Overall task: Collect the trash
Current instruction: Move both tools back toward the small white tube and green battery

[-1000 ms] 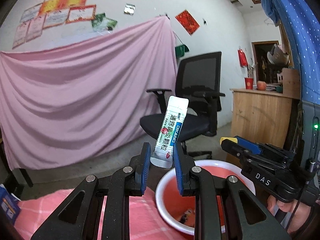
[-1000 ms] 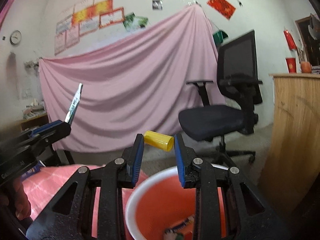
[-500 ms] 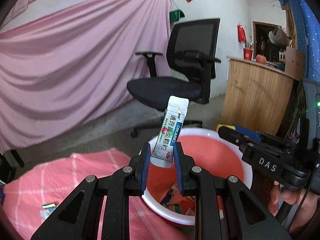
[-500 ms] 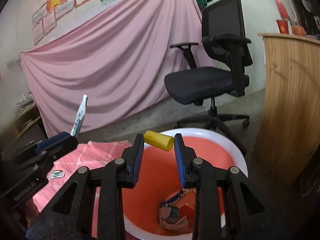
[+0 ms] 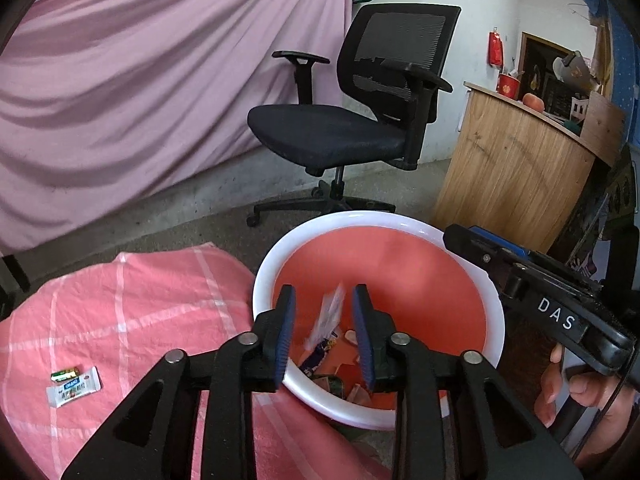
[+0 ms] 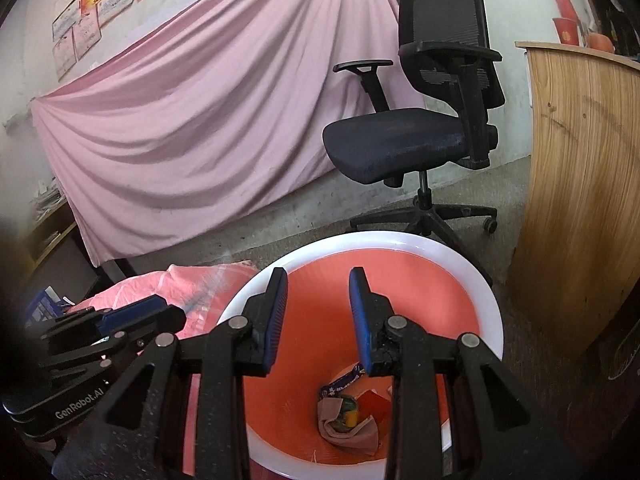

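Trash-wise, both grippers hang over the red bin [image 5: 400, 264] with jaws spread and nothing clamped: the left gripper [image 5: 323, 330] has a blurry white sachet [image 5: 330, 316] loose between its fingers, seemingly dropping in, and the right gripper [image 6: 318, 312] is bare above the pile at the bottom. Two bits, a small packet [image 5: 73, 391] and a green battery [image 5: 65, 375], sit on the pink cloth [image 5: 132, 312]. Risk looks like that thin sachet fluttering onto the white rim, or either gripper bumping the bin when turning away.
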`<state>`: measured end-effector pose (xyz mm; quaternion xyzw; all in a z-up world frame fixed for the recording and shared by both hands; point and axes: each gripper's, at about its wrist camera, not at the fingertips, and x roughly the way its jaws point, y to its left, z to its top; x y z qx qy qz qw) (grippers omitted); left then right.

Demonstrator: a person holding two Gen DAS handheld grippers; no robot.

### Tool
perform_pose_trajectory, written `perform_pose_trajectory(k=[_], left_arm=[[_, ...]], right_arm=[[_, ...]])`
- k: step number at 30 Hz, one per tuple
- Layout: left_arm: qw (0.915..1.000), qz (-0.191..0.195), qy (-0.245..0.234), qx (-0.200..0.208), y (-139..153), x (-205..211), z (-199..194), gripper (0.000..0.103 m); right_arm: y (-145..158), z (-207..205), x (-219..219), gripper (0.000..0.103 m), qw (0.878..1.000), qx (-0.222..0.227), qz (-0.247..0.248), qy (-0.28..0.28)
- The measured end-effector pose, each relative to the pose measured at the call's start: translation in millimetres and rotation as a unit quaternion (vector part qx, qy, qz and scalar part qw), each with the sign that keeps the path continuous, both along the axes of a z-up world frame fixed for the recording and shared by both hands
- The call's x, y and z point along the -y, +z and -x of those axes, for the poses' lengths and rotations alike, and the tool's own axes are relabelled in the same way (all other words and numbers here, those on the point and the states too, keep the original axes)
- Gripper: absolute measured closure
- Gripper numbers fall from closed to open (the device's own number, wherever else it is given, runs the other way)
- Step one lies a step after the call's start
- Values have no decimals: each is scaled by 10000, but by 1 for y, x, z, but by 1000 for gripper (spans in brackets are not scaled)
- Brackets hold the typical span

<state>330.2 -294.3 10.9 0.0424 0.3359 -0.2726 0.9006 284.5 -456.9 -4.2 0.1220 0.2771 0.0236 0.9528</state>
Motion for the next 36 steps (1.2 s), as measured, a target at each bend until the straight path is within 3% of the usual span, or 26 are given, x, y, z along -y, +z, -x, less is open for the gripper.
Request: perform_pose_trajectory(k=[17, 24, 28, 29, 31, 34, 36], left_arm=[[9976, 268, 567, 280, 23, -46, 7, 69], [9899, 432, 1138, 727, 47, -88, 22, 55], [9819, 541, 1490, 1032, 59, -117, 33, 36], [9795, 566, 1584, 1111, 62, -124, 37, 32], [9741, 580, 1779, 1270, 66, -137, 41, 12], [9624, 661, 2091, 1602, 71, -157, 52, 3], [9562, 727, 2239, 1741, 71, -171, 58, 3]], right_arm=[[12, -1, -9, 33, 9996, 278, 0, -48], [33, 4, -33, 12, 9965, 839, 23, -35], [45, 10, -50, 1, 9922, 1247, 47, -29], [49, 12, -56, 0, 9901, 1402, 62, -23], [55, 15, -64, 0, 9868, 1619, 95, -26], [62, 21, -76, 0, 9806, 1960, 81, -5], [66, 24, -83, 0, 9773, 2118, 70, 41]])
